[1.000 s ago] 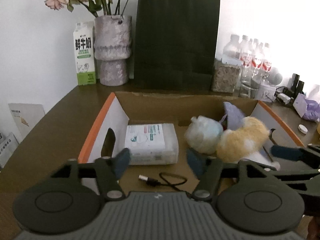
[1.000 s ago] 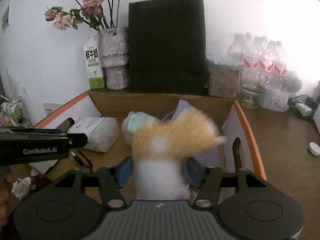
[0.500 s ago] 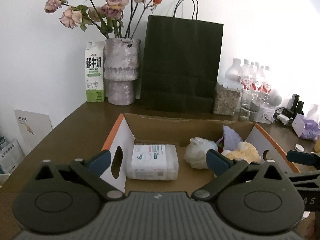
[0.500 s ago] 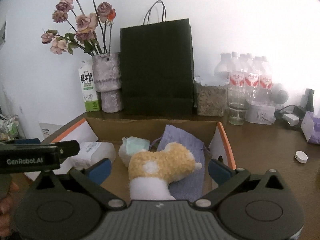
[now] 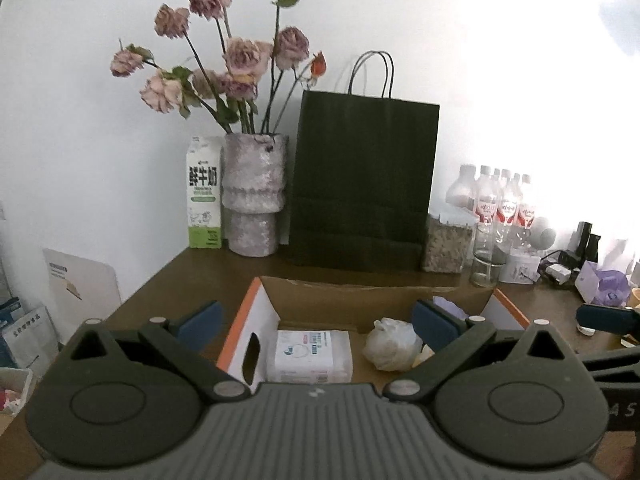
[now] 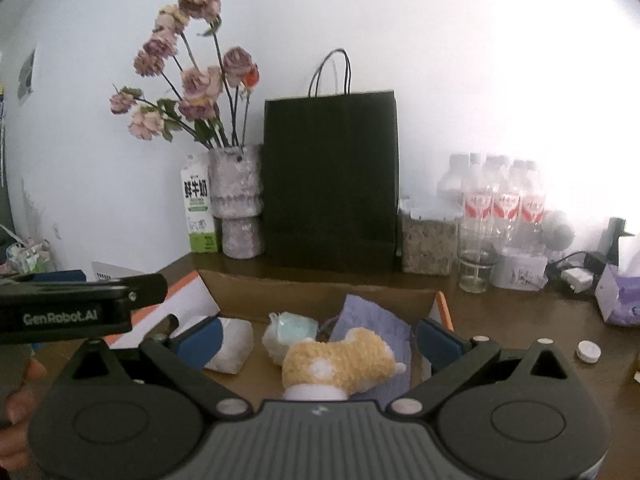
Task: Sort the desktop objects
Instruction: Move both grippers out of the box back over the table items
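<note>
Cardboard, brown inside with white flaps edged in orange, makes up the open box (image 5: 280, 312) that sits on the dark wooden desk (image 5: 168, 280) in front of us. We hold our left gripper (image 5: 316, 322) above its near edge with the blue-padded fingers spread as wide as they go and nothing between them; below the gap lie a white wrapped pack (image 5: 310, 354) with printed labelling and a crumpled white bundle (image 5: 394, 342), both on the box floor. Our right gripper (image 6: 318, 340) hangs over the same box, its fingers likewise spread wide and pinching nothing. Beneath it, inside the box, rests a fluffy yellow and white plush toy (image 6: 340, 362), lying partly on a lilac cloth (image 6: 374, 320) that leans toward the right wall, with a pale bundle showing a blue-green patch (image 6: 290, 328) just behind the toy and a white pack (image 6: 232, 344) further left. The pads touch none of them. In the right wrist view the left gripper crosses the left edge as a black bar with white lettering, a hand (image 6: 18, 408) visible under it. Along the wall behind the box stand a milk carton (image 5: 205, 196), a mottled vase (image 5: 254, 196) of faded pink roses, a black paper bag (image 5: 362, 184) with loop handles, a clear jar of grain (image 5: 446, 248), a glass (image 5: 486, 260) and a cluster of water bottles (image 5: 500, 204). A white round cap (image 6: 589, 351) lies on the desk right of the box, near a purple tissue pack (image 6: 622, 296).
</note>
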Available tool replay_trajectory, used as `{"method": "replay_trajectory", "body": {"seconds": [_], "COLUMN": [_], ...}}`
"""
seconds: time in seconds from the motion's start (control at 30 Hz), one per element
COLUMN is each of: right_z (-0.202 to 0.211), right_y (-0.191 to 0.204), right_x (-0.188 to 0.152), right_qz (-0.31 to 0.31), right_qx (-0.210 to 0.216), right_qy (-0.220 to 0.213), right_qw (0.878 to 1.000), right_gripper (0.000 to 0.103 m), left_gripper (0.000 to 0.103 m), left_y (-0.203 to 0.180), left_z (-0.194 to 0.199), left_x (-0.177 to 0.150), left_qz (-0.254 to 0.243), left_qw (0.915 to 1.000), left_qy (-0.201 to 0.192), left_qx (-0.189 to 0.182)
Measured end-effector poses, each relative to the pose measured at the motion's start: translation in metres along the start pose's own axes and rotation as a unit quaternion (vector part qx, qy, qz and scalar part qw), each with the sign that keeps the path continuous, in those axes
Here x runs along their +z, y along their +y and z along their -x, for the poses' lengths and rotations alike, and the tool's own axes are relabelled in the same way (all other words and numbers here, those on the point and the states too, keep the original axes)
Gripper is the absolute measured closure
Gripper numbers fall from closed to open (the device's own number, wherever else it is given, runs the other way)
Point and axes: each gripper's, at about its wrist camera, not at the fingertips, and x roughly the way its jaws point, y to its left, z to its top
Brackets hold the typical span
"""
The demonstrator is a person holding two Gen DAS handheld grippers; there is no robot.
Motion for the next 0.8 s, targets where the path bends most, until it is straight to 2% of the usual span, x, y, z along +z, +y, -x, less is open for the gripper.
{"method": "replay_trajectory", "body": {"seconds": [0.33, 0.8], "right_z": [0.054, 0.106], "right_y": [0.009, 0.022], "right_x": [-0.011, -0.051], "right_qz": [0.009, 0.016], "right_qx": [0.003, 0.013], "right_qy": [-0.012, 0.008], "right_qw": [1.000, 1.000], "right_gripper": [0.000, 0.000], "left_gripper": [0.000, 0.000], "left_y": [0.008, 0.022], "left_z": [0.050, 0.097], "left_x": [-0.008, -0.041], "left_qz": [0.010, 0.003], "left_qw": [0.9999, 0.9999], "left_qy": [-0.011, 0.013], "left_qx": [0.001, -0.004]}}
